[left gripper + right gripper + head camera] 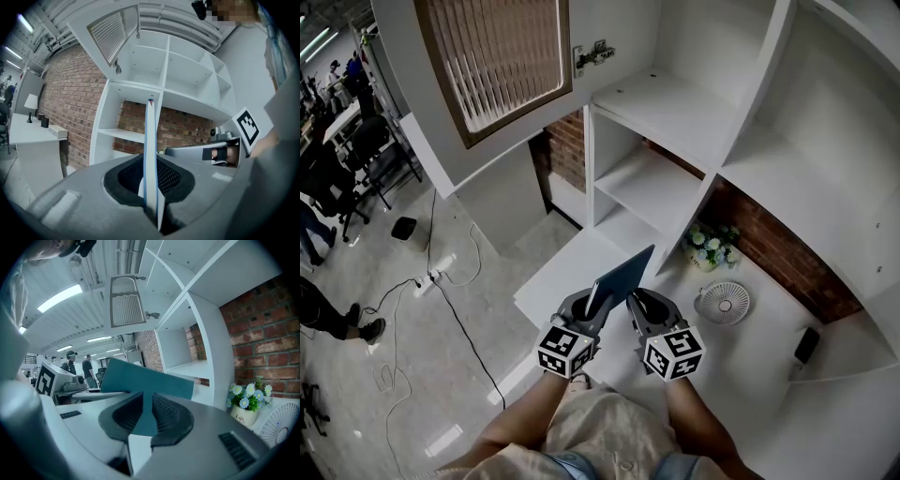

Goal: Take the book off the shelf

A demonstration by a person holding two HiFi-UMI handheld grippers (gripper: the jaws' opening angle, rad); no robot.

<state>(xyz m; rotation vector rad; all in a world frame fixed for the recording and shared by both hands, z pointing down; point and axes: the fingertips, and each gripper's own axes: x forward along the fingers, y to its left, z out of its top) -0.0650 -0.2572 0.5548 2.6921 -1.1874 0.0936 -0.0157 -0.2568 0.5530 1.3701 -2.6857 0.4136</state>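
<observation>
**A:** Quick status, L to R. Where's the book?

**B:** My left gripper (589,305) has it. It's a thin teal-blue softcover book (622,274), clamped at its lower edge and standing upright. In the left gripper view I see it edge-on, w/ the black mesh pads (173,177) pinching it on both sides. It's off the tall white open shelf unit (675,103) and held out in front, above the white counter (567,277), touching neither.

**A:** And the R one?

**B:** My right gripper (639,302) sits just beside the book on its right, pointing at the cover. Its jaws stand a narrow gap apart, and the right gripper view shows teal cover through that gap. I read that as the cover beyond the tips, not a grip. Can't tell if the tips touch it.

**A:** So which step?

**B:** The pull-out looks done, imo. I'm holding the book free of the shelf, so what's left is carrying it clear or setting it down.

**A:** What does the next move need?

**B:** A steady L clamp, since it's a one-edge hold on a floppy book and it could sag or twist. The R could pinch the free side for support. If I lower it, I'd stay left of the small pot of blue-white flowers (711,248) and the round white desk fan (724,302).
</observation>
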